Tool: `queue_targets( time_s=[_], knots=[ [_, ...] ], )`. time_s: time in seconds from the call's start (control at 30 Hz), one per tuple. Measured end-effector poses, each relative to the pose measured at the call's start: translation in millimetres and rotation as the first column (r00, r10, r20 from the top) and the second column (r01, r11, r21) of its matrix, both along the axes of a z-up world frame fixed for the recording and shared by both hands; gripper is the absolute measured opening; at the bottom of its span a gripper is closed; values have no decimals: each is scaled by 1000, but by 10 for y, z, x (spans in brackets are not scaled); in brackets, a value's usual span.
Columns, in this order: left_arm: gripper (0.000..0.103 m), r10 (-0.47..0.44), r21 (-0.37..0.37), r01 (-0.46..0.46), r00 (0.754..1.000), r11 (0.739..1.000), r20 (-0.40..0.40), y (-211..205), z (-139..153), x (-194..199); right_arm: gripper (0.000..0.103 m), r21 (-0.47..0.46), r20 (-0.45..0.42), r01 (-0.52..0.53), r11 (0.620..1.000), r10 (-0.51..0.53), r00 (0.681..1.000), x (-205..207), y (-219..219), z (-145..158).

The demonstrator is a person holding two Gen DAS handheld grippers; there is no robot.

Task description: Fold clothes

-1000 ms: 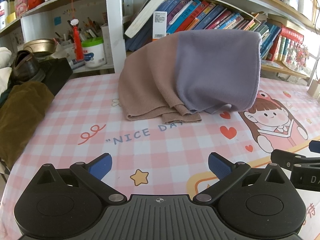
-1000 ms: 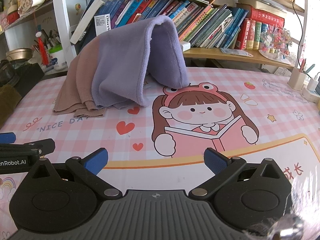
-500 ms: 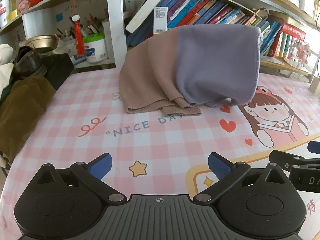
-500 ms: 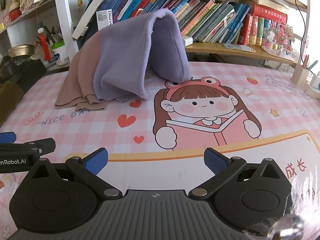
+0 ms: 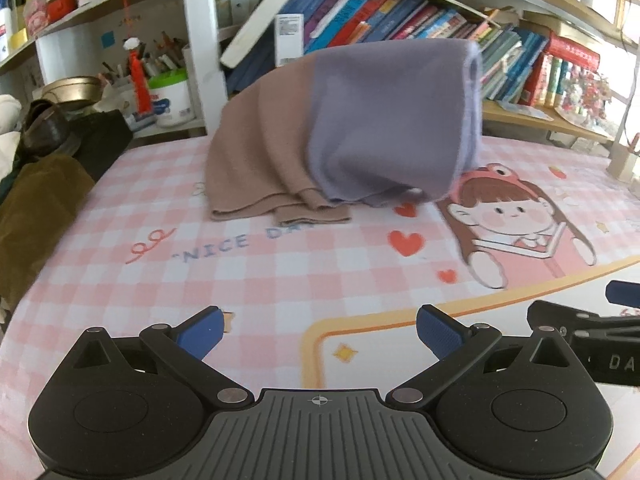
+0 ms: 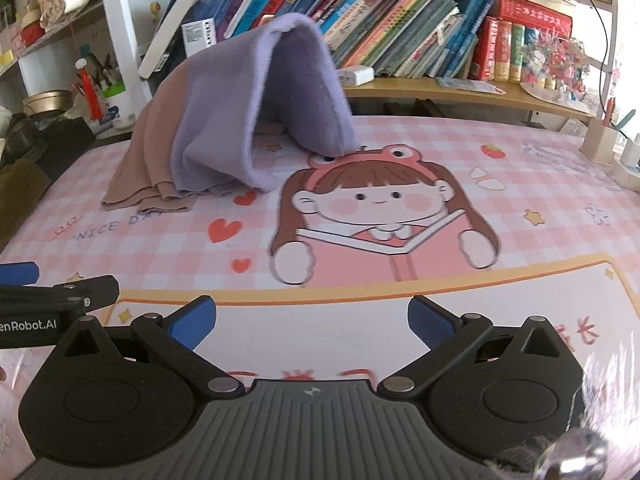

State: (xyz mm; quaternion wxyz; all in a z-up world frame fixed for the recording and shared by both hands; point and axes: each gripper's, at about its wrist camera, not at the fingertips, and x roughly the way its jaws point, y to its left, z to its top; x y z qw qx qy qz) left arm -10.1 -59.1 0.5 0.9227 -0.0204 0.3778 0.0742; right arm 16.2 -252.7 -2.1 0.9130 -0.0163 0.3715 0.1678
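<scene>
I held left gripper and right gripper spread, empty | brown-and-lilac knit garment looked soft, light, floppy | I judged its lower hem the best hold.

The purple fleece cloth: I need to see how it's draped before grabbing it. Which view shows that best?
The right wrist view: the purple fleece cloth stands tent-like, its open end and hollow inside visible. The left wrist view shows only its flat, blurred outer face beside the brown knit cloth.

What holds up the purple cloth is hidden under it. The brown cloth is cut off at the left edge. The book names are too small to read
</scene>
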Motion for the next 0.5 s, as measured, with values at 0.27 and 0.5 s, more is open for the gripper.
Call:
queue_targets(
  time_s=[0.27,0.5],
  knots=[
    [103,58,3,-58,998,998,18,-505,52,42,103,9,-5,-20,1000,21,1000,124,-518,57],
    [103,118,32,-120,992,992,43,-874,63,69,103,25,-17,-51,998,52,999,232,-957,29]
  ],
)
